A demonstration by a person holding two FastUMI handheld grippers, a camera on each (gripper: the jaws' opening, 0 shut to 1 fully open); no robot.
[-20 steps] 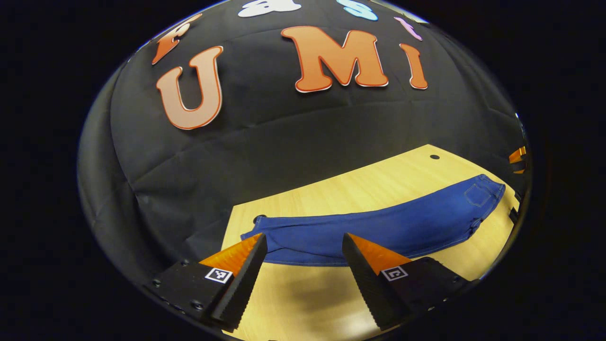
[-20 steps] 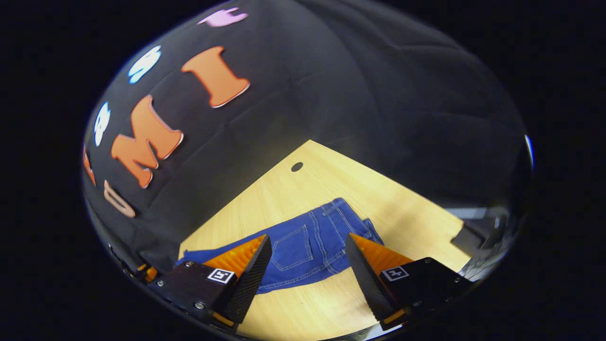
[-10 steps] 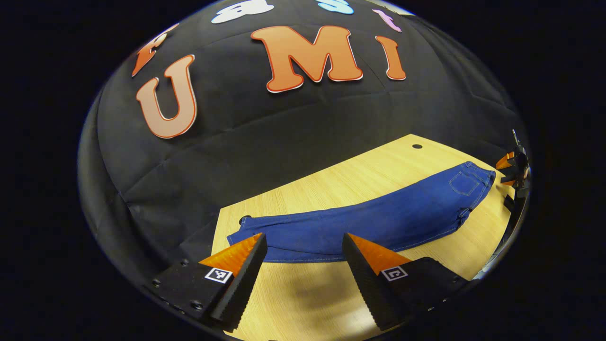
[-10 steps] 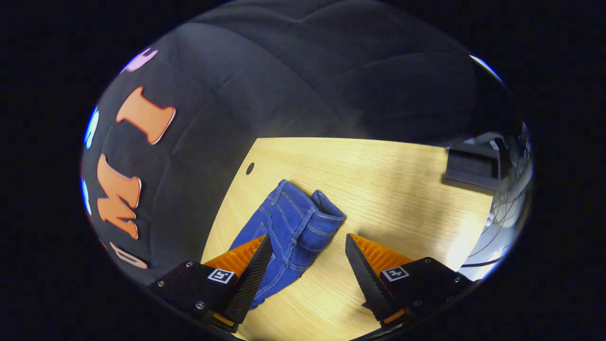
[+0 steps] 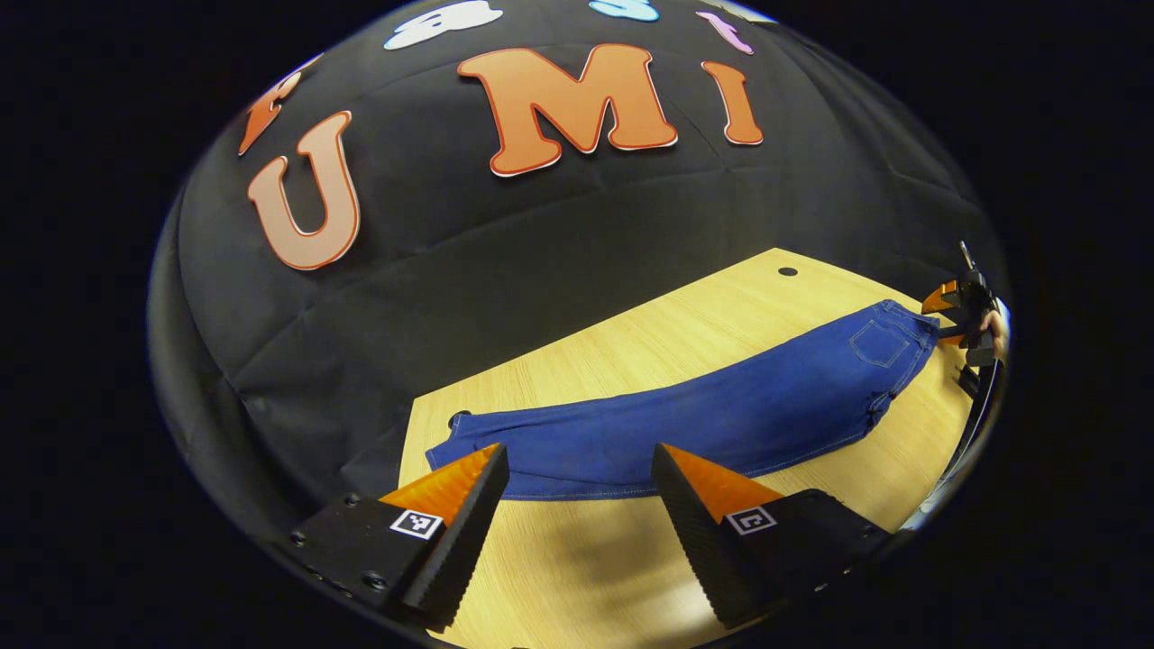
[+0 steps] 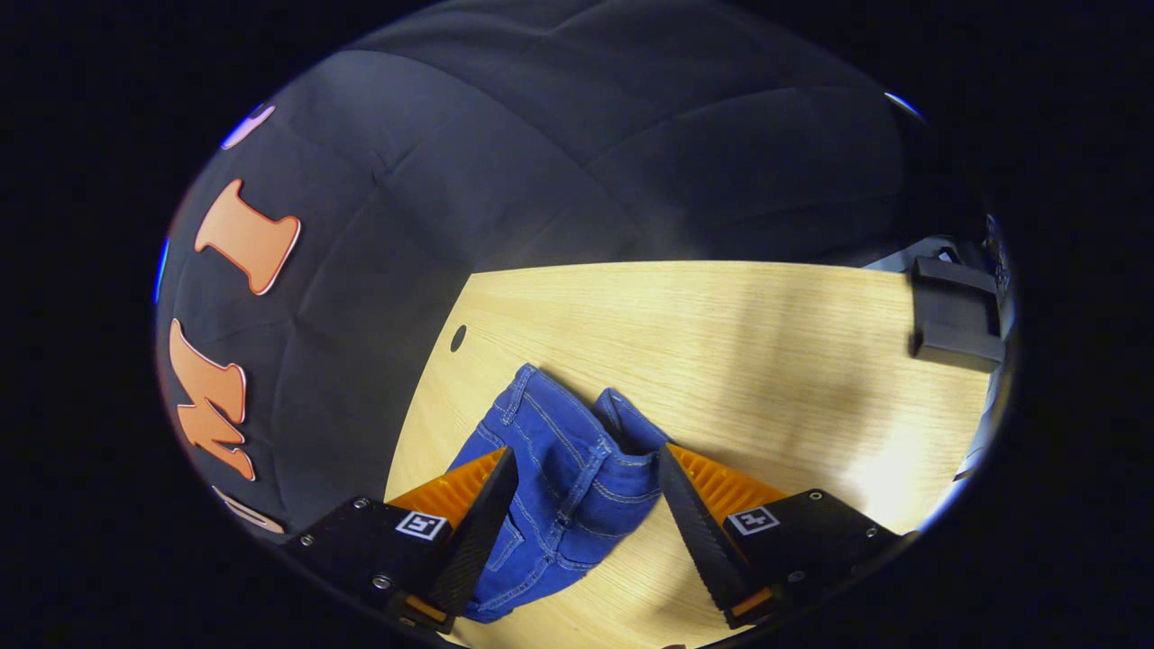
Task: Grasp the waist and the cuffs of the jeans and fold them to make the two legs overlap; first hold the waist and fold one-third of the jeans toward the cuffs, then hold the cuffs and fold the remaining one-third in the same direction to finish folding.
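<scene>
Lying along the table [image 5: 631,342], the jeans [image 5: 703,424] stretch flat; the left gripper [image 5: 577,469] hovers wide beside the cuffs, the right gripper [image 6: 586,473] wide over the waist.

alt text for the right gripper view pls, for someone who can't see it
The right gripper, jaws open, hangs just above the waist end of blue jeans lying on a light wooden table, with the denim showing between its two fingers. A small round hole sits near the table's far corner, a dark block at its right edge, and black cloth hangs behind.
</scene>
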